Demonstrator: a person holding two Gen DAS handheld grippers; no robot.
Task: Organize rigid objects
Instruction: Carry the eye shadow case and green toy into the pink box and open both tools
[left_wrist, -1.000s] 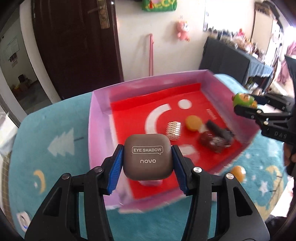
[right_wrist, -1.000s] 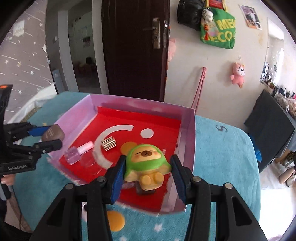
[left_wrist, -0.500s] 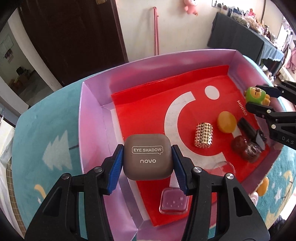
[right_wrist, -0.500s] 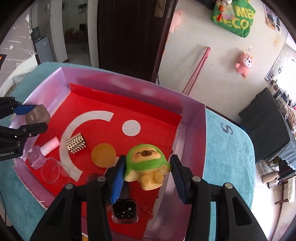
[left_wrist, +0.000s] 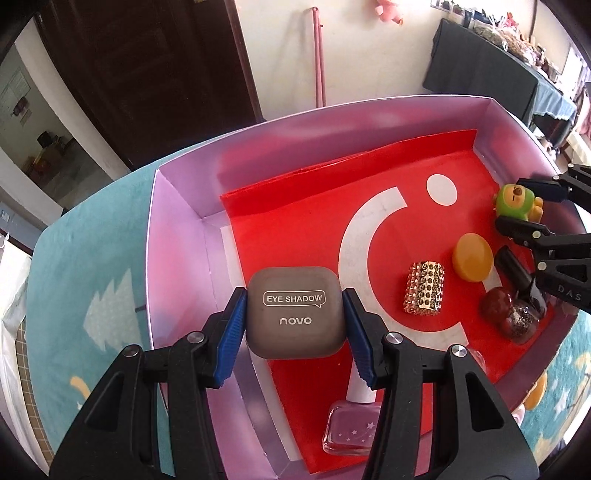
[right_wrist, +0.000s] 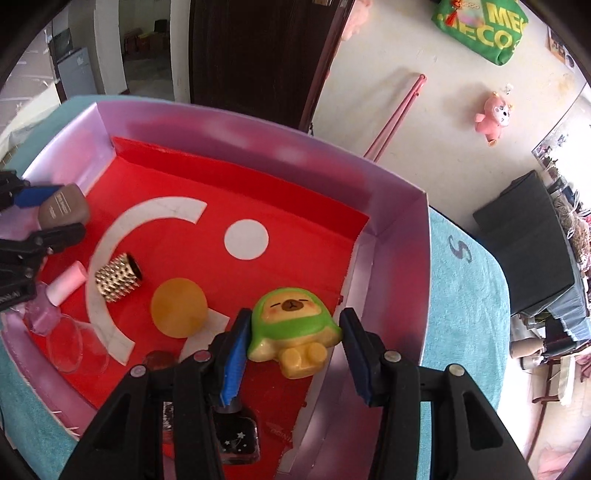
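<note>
Eye shadow case (left_wrist: 293, 312) clenched between left tongs (left_wrist: 293, 325), over box (left_wrist: 177, 236) near-left corner. Right tongs (right_wrist: 293, 347) look parted around green toy (right_wrist: 293, 330). Lower case flat, release clear of nail polish bottle (left_wrist: 352, 426) beneath.

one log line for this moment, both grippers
left gripper: shut on eye shadow case | right gripper: green toy between jaws, grip unclear | both over red-lined box | release: not yet

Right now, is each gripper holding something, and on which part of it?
The left gripper grips the eye shadow case by its two opposite side edges. The right gripper has opened beside the green bear figure's flanks.
</note>
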